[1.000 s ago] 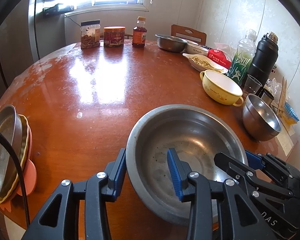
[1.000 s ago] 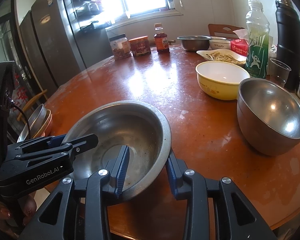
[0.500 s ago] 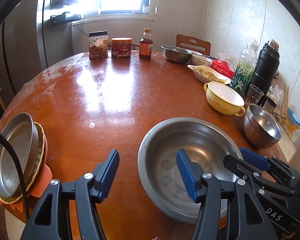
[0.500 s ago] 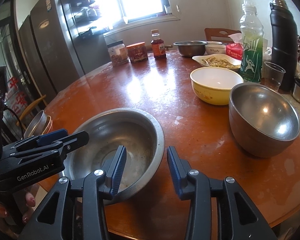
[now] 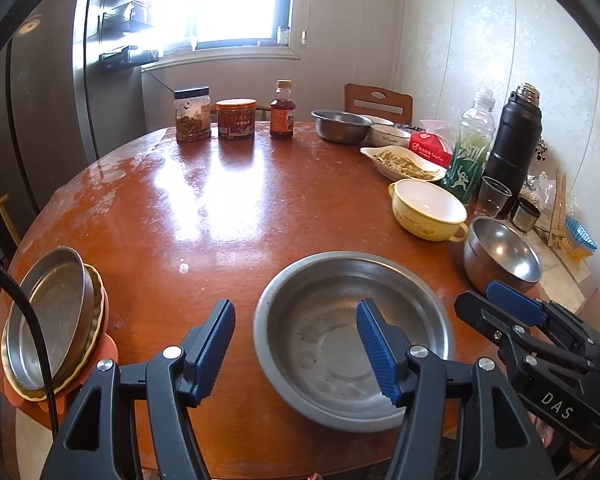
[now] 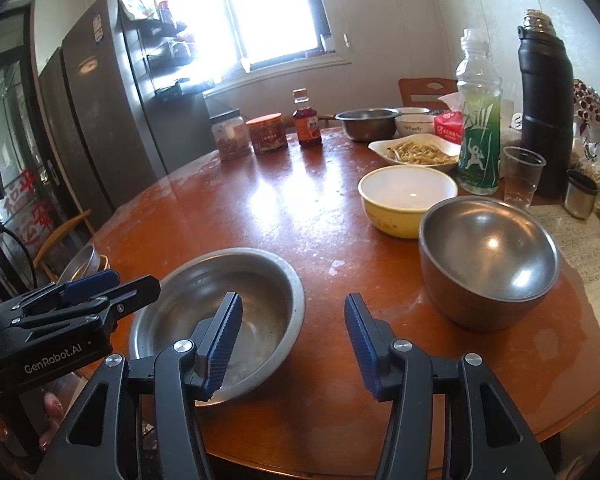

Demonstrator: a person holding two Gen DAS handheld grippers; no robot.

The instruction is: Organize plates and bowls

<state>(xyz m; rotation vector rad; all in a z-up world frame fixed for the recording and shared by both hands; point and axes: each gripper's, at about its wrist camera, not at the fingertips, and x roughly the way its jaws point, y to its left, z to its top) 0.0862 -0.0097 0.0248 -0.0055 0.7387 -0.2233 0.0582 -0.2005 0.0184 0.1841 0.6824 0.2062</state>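
Steel, the wide shallow round basin point(image 5: 352, 340) is being released; left gripper point(image 5: 296, 344) and right gripper point(image 6: 292, 336) are being opened, holding nothing, and should be lifted clear of its rim.

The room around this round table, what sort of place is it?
Most likely a home kitchen or dining corner: a tall fridge by the window, and a wooden table crowded with bowls, jars and a thermos.

- You are in a home kitchen-dining corner: a round wooden table point(image 5: 204, 208) fills the view.
- At twelve o'clock a bright window point(image 5: 220, 4) sits above jars point(image 5: 192, 120) and a sauce bottle point(image 5: 281, 110).
- At ten o'clock stands a tall refrigerator point(image 6: 100, 112).
- At two o'clock you see a thermos point(image 5: 512, 144), a dish of food point(image 5: 404, 160) and a wooden chair point(image 5: 378, 102).
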